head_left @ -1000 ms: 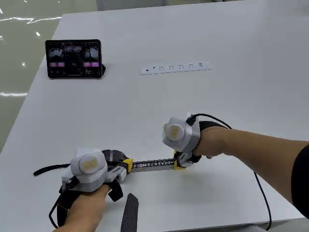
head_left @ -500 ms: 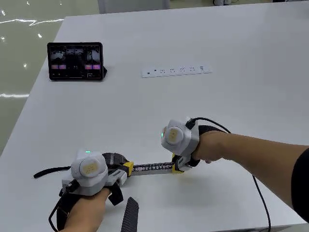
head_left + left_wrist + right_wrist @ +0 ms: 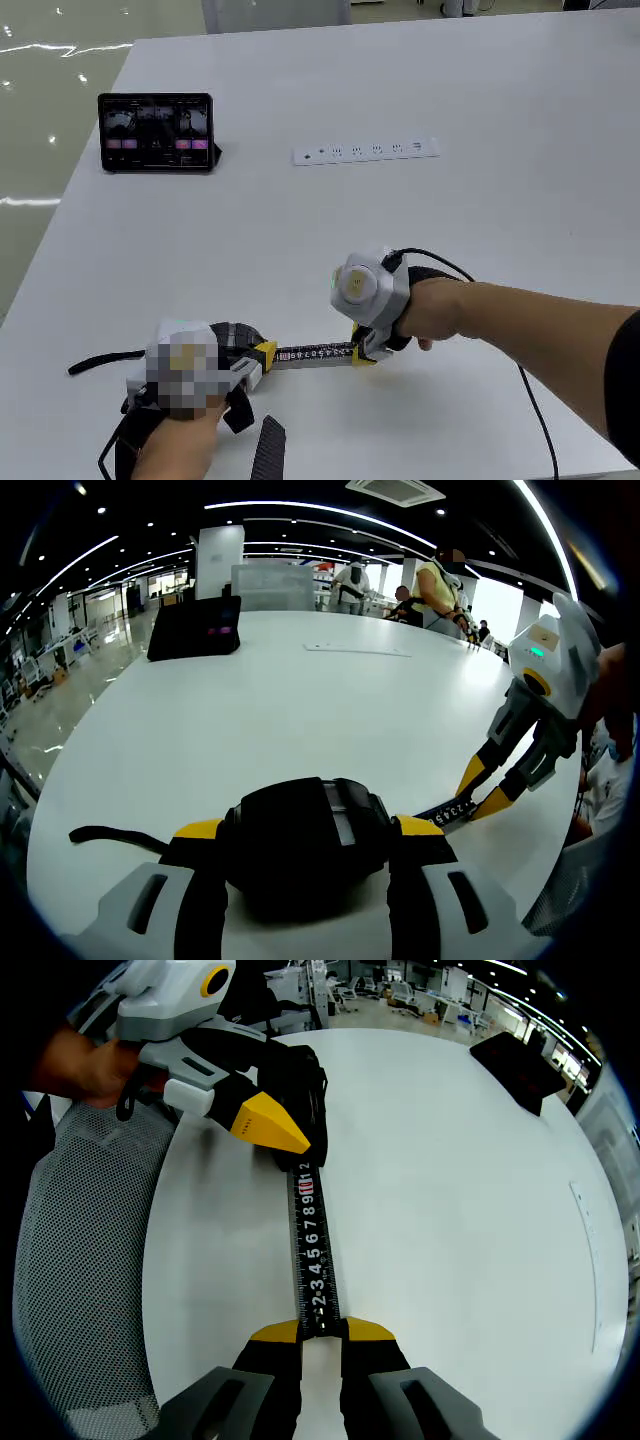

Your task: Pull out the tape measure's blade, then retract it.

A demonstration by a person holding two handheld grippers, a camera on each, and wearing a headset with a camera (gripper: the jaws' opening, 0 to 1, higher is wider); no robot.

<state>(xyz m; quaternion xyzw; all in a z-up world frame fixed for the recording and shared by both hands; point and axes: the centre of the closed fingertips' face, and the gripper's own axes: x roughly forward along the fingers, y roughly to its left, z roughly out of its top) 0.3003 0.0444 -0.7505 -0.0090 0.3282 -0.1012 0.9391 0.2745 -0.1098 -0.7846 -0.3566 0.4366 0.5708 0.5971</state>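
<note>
The black tape measure case [image 3: 305, 842] rests on the white table, with my left gripper [image 3: 308, 830] shut around it. Its short stretch of blade [image 3: 313, 1255] with printed numbers runs from the case [image 3: 300, 1085] to my right gripper [image 3: 320, 1332], which is shut on the blade's end. In the head view the case [image 3: 238, 340] lies at the lower left under my left gripper [image 3: 255, 360], the blade [image 3: 315, 353] spans rightward to my right gripper [image 3: 358, 352]. A black wrist strap [image 3: 95, 362] trails left of the case.
A tablet [image 3: 155, 131] stands at the far left of the table [image 3: 330, 230]. A white power strip [image 3: 366, 151] lies beyond the middle. A dark strap [image 3: 266, 450] lies at the near edge. A mesh chair [image 3: 75, 1260] sits beside the table; people stand far off.
The right gripper has moved left toward the case, so the exposed blade is shorter than a second ago. The left gripper keeps its hold on the case.
</note>
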